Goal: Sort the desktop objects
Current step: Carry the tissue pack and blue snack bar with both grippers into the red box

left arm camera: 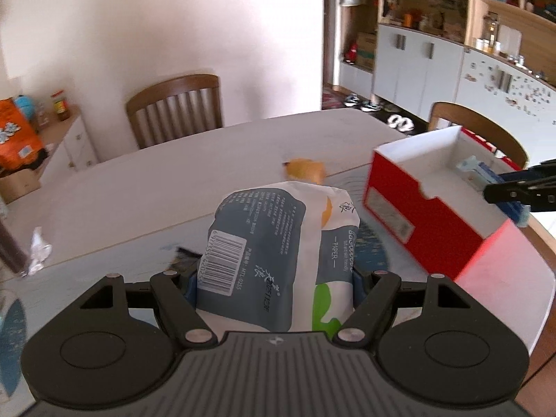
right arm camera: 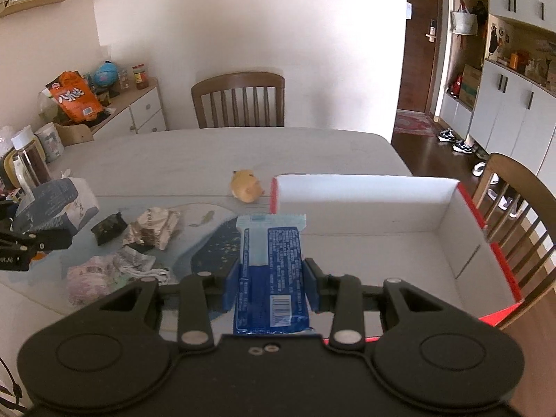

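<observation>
Your left gripper (left arm camera: 274, 285) is clamped on one tissue pack (left arm camera: 278, 253), grey-blue and white with a barcode, both blue pads pressed against its sides so it stands up between the fingers, lifted off the table (left arm camera: 173, 173). Your right gripper (right arm camera: 271, 279) is closed on one blue snack packet (right arm camera: 271, 278), pinched at its lower half, with the pale sealed end pointing to 12 o'clock at the near corner of the box.

There is one red box (right arm camera: 382, 208) with a white inside, open-topped, lying at 1 to 3 o'clock from your right gripper. In the left wrist view the same box (left arm camera: 417, 222) is at 2 o'clock, and your right gripper reaches over its far right wall with the blue packet.

One small yellow toy (right arm camera: 246, 189) rests on the table at 11 o'clock from the right gripper, just beside the box's left corner. To the left, at 9 to 10 o'clock, lie one dark wrapper (right arm camera: 109, 231), one crumpled brown wrapper (right arm camera: 154, 231) and a heap of pale crumpled paper (right arm camera: 111, 274) whose pieces you cannot count.

Two wooden chairs show: one (right arm camera: 239, 100) behind the table at 12 o'clock, one (right arm camera: 514, 201) at 3 o'clock behind the box.
</observation>
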Tool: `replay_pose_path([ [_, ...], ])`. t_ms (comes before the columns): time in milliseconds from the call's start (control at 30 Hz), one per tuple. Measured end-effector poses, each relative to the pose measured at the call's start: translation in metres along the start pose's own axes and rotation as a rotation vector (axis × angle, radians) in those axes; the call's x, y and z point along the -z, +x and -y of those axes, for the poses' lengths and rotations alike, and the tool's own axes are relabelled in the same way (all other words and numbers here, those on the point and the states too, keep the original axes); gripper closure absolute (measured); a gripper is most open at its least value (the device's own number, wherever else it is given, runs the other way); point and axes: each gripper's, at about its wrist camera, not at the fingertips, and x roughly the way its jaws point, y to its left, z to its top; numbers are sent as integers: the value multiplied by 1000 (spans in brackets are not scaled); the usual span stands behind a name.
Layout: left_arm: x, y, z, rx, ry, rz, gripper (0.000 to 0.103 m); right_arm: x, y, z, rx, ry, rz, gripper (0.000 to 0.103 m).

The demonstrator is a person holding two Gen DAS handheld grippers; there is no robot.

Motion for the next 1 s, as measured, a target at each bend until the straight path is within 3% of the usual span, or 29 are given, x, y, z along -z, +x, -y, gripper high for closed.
replay_pose_path([
  [467, -36, 30, 86, 168, 152, -16, 28, -2, 5, 58, 26, 26, -31, 65],
  [1000, -72, 84, 175, 263, 322, -76, 28, -7, 28, 124, 59, 44, -78, 65],
])
